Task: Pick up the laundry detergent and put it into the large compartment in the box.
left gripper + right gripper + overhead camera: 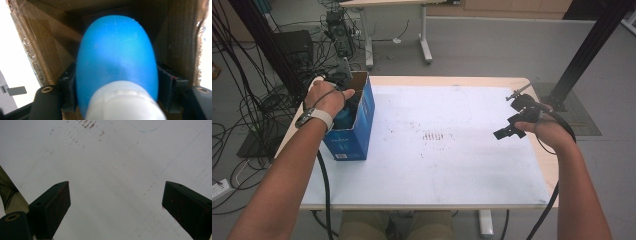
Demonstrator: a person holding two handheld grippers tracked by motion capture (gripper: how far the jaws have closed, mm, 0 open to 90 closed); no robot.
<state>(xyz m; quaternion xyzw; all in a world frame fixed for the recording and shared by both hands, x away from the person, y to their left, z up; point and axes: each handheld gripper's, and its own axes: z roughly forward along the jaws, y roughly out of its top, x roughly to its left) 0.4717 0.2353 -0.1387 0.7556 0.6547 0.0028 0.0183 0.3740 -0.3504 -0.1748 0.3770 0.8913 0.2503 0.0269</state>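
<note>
Blue bottle (116, 57), white cap, inside cardboard box (37, 45); left gripper (116, 82) jaws flank it, grip unclear; right gripper (116, 202) wide open.

This looks like a robotics or data-recording lab rather than a home. Beyond the left gripper (343, 80), thick bundles of black cables (242, 75) hang and coil over a plain grey floor (492, 50), with a dark box of equipment (294, 46) standing among them. Black metal frame posts (584, 50) rise past the right gripper (507, 131) (the sort used for camera rigs). The work table (452, 200) beneath both tools is bare and white-topped, scuffed with rusty marks (432, 136), and another desk's white legs (426, 47) stand farther off.
</note>
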